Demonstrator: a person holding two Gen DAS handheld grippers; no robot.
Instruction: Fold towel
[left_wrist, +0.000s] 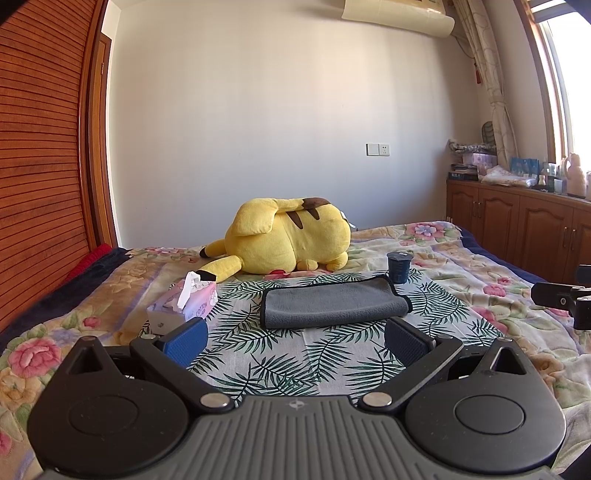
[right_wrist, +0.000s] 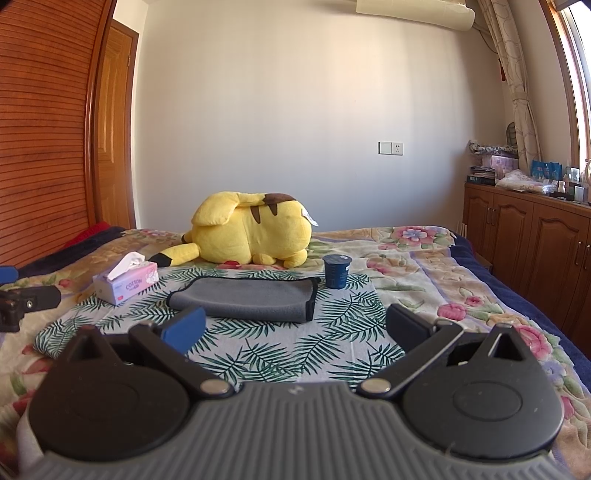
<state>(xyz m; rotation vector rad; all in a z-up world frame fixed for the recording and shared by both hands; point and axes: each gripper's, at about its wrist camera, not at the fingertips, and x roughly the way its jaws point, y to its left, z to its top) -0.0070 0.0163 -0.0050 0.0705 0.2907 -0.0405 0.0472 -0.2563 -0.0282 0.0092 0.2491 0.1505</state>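
Note:
A grey towel (left_wrist: 332, 302) with a dark hem lies folded over on a palm-leaf cloth (left_wrist: 291, 362) on the bed. It also shows in the right wrist view (right_wrist: 247, 299). My left gripper (left_wrist: 295, 339) is open and empty, held just short of the towel's near edge. My right gripper (right_wrist: 295, 328) is open and empty, also just short of the towel, toward its right end. The right gripper's tip shows at the right edge of the left wrist view (left_wrist: 565, 299). The left gripper's tip shows at the left edge of the right wrist view (right_wrist: 26, 302).
A pink tissue box (left_wrist: 184, 302) stands left of the towel. A dark blue cup (left_wrist: 399, 267) stands at the towel's far right corner. A yellow plush toy (left_wrist: 288, 236) lies behind. A floral bedspread (left_wrist: 480, 266) covers the bed; wooden cabinets (right_wrist: 532, 236) stand at right.

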